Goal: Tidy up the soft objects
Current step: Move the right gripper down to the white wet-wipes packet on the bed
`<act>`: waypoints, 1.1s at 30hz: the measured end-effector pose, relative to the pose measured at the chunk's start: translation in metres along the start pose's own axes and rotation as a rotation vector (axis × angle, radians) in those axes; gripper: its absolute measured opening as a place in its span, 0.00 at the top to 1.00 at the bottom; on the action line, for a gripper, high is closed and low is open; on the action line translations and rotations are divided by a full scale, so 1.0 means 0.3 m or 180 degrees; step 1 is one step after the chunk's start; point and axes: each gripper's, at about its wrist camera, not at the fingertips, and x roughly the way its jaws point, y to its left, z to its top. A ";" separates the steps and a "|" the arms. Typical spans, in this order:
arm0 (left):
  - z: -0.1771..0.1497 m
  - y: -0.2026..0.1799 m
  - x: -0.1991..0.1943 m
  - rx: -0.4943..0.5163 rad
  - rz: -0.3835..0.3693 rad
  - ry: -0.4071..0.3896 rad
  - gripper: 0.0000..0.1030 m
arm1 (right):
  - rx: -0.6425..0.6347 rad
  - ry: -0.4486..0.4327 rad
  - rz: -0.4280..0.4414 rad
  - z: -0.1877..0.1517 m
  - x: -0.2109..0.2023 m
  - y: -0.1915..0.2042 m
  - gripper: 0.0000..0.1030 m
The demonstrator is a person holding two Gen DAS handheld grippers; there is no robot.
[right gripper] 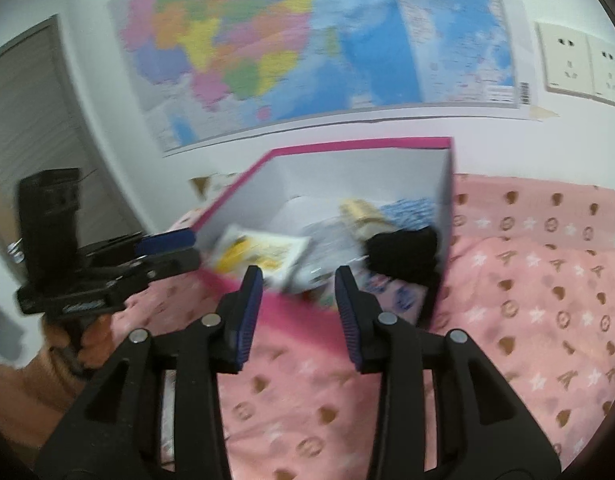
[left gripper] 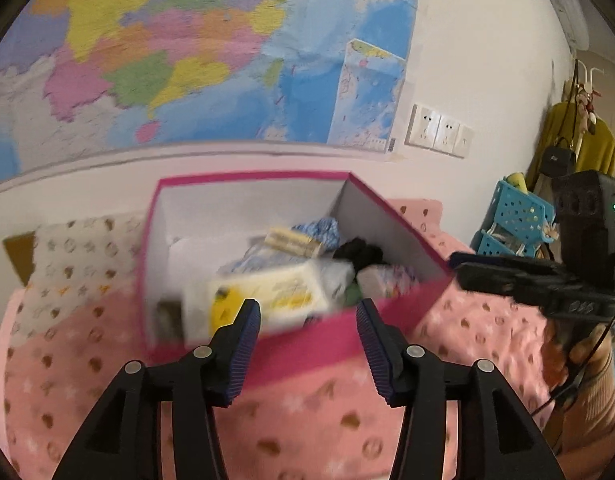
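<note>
Left wrist: left gripper (left gripper: 307, 320) spread, empty, at pink box (left gripper: 291, 340) near wall. White-yellow pack (left gripper: 263, 300) w/ other soft bits inside, prob. just dropped in.

Right wrist: right gripper (right gripper: 298, 288) spread, empty, same near wall. Black cloth (right gripper: 403, 254) in box's right corner. Pink blanket (right gripper: 527, 288) underneath.

A home bedroom is being shown. A bed is being covered by a pink blanket (left gripper: 327, 420) printed with stars and hearts. A large coloured map (left gripper: 167, 48) is being displayed on the white wall, beside a row of wall sockets (left gripper: 439, 130). A yellow garment (left gripper: 595, 144) and a small black bag (left gripper: 557, 158) are being hung in the corner, above blue plastic baskets (left gripper: 515, 216).
</note>
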 end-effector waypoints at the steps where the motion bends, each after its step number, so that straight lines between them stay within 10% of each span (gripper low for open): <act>1: -0.021 0.010 -0.016 -0.0007 0.0034 0.0019 0.50 | -0.0026 0.0004 0.0058 -0.014 -0.014 0.017 0.58; 20: -0.431 0.112 -0.086 -0.0649 0.0012 0.0913 0.50 | 0.0423 0.1368 0.0950 -0.423 0.179 0.180 0.57; 33: -0.466 0.046 -0.071 -0.0581 -0.0330 0.1022 0.39 | 0.0615 0.1296 0.0997 -0.437 0.242 0.197 0.52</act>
